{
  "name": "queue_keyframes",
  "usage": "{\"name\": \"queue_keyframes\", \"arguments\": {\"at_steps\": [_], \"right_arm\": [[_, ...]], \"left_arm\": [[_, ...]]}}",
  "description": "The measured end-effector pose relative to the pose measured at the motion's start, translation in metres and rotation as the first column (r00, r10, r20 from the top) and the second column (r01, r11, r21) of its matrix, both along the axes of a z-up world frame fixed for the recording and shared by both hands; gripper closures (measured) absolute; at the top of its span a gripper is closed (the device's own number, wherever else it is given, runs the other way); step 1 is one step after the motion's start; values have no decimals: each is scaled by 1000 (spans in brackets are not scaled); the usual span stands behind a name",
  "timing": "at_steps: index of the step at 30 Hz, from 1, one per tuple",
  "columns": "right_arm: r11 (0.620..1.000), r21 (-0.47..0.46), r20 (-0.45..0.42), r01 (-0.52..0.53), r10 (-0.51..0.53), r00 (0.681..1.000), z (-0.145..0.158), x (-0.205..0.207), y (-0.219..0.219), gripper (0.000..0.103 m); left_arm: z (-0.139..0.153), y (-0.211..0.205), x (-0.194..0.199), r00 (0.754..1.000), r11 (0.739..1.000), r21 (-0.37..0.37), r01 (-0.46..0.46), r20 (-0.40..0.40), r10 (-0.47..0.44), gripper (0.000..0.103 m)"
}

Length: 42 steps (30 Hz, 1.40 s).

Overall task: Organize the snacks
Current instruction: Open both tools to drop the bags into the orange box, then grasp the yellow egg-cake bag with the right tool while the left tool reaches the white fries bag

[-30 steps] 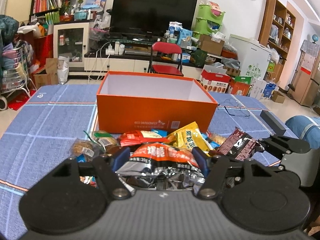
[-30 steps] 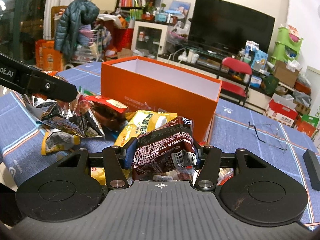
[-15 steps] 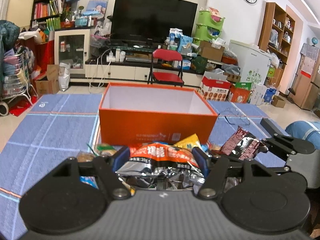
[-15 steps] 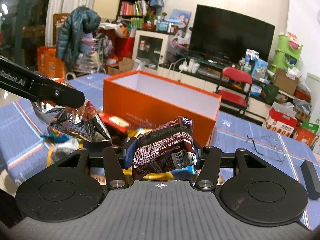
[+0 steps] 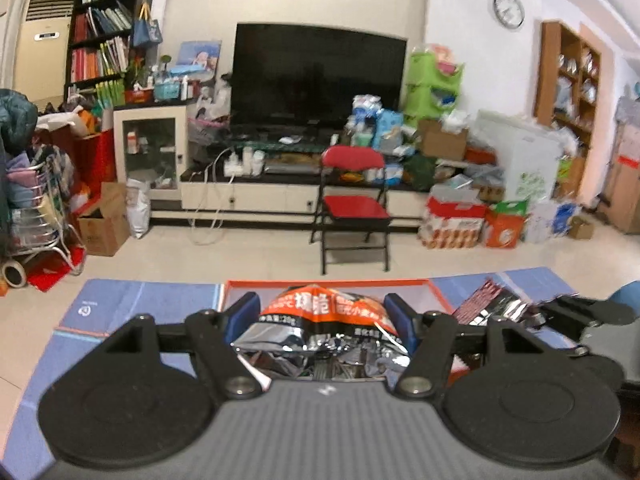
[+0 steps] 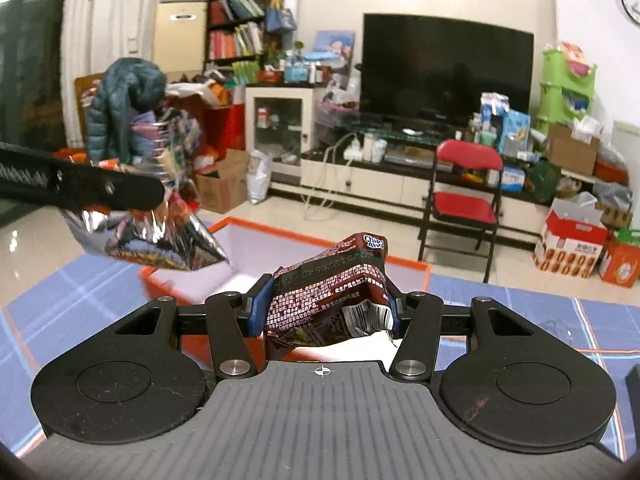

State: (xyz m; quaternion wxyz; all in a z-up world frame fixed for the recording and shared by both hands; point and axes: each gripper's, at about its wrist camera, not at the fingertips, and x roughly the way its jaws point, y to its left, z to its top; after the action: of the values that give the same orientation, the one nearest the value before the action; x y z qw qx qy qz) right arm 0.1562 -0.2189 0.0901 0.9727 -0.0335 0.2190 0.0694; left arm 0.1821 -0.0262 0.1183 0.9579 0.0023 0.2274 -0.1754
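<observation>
- Left gripper [image 5: 322, 318]: its blue-padded fingers [image 5: 240, 314] are clenched on a crumpled orange-and-silver packet [image 5: 320, 320], which is lifted off the bench.
- Right gripper [image 6: 324, 306]: its fingers [image 6: 258, 306] are clenched on a dark brown packet [image 6: 330, 286] with white print, its torn end showing a barcode.
- In the right wrist view, the left gripper [image 6: 132, 196] enters from the left edge as a black bar, with the silver packet hanging under it, above the near left corner of the box.
- In the left wrist view, the right gripper [image 5: 536, 314] reaches in from the right, and the brown packet [image 5: 486, 306] shows just beside the box's right rim.
- Just past both grippers sits an open orange box [image 6: 416, 270] with a white inside. Both packets are held over or next to its opening; neither lies inside it.
- The box stands on a bench [image 5: 132, 300] covered in blue cloth with pale lines.
- Beyond the bench edge is a pale tiled floor [image 5: 256, 252].
- A red folding chair [image 5: 352, 208] stands on the floor.
- Behind the chair is a low cabinet with a large black TV [image 5: 316, 74].
- A bookshelf [image 5: 102, 48] stands at far left and a round clock [image 5: 508, 10] hangs on the far wall.
</observation>
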Motion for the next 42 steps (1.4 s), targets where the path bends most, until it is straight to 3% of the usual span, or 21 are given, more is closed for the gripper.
{"name": "queue_keyframes", "arguments": {"at_steps": [3, 4, 6, 8, 12, 13, 14, 17, 20, 24, 26, 28, 30, 32, 36, 39, 42], "right_arm": [[1000, -14, -39, 21, -21, 999, -7, 40, 1, 62], [999, -21, -59, 24, -25, 998, -10, 52, 1, 55], [999, -24, -67, 44, -46, 997, -11, 65, 0, 53], [999, -14, -46, 44, -44, 998, -6, 62, -3, 51], [999, 8, 27, 53, -53, 998, 11, 17, -13, 46], [998, 18, 43, 62, -63, 997, 13, 1, -16, 41], [997, 29, 64, 77, -78, 995, 12, -22, -18, 35], [994, 12, 98, 107, -107, 989, 0, -77, -15, 31], [993, 0, 75, 118, -118, 990, -24, -121, -4, 30], [993, 0, 26, 114, -114, 993, -46, -143, 9, 30], [995, -23, 24, 93, -92, 995, -50, -143, 17, 31], [994, -77, 45, 74, -71, 996, -54, -142, 26, 31], [996, -69, 29, 59, -57, 998, -59, -135, 32, 32], [996, -66, -3, 66, -67, 998, -69, -125, 34, 33], [995, -65, -34, 76, -78, 996, -84, -110, 39, 33], [996, -60, -43, 67, -69, 997, -89, -101, 42, 33], [995, -76, -55, 68, -73, 996, -97, -94, 47, 35]], "left_arm": [[-16, -12, 41, 999, 999, 44, -16, -44, 18, 36], [-24, -15, 52, 997, 998, 54, -28, -65, 32, 34], [-32, -14, 62, 995, 996, 67, -49, -86, 55, 33], [-32, -9, 58, 996, 997, 60, -56, -72, 60, 26], [-21, 19, 23, 997, 998, -6, -66, -42, 65, 19], [-18, 28, 10, 997, 997, -23, -76, -32, 75, 19], [-17, 35, -4, 996, 996, -29, -85, -19, 85, 19], [-23, 57, -48, 994, 994, -29, -106, -5, 106, 13], [-38, 76, -82, 993, 993, 0, -121, -1, 121, 13], [-63, 101, -111, 989, 989, -11, -144, -29, 144, 11], [-75, 107, -119, 995, 995, -5, -100, -17, 100, 11], [-89, 108, -121, 1000, 1000, 27, 1, -6, 0, 11], [-102, 112, -119, 995, 993, 71, 90, -39, -88, 11], [-109, 114, -117, 991, 987, 104, 121, -62, -115, 11], [-119, 107, -123, 987, 987, 69, 147, -79, -142, 11], [-123, 89, -127, 972, 966, 113, 233, -54, -228, 11], [-136, 67, -125, 941, 930, 153, 335, -107, -321, 11]]}}
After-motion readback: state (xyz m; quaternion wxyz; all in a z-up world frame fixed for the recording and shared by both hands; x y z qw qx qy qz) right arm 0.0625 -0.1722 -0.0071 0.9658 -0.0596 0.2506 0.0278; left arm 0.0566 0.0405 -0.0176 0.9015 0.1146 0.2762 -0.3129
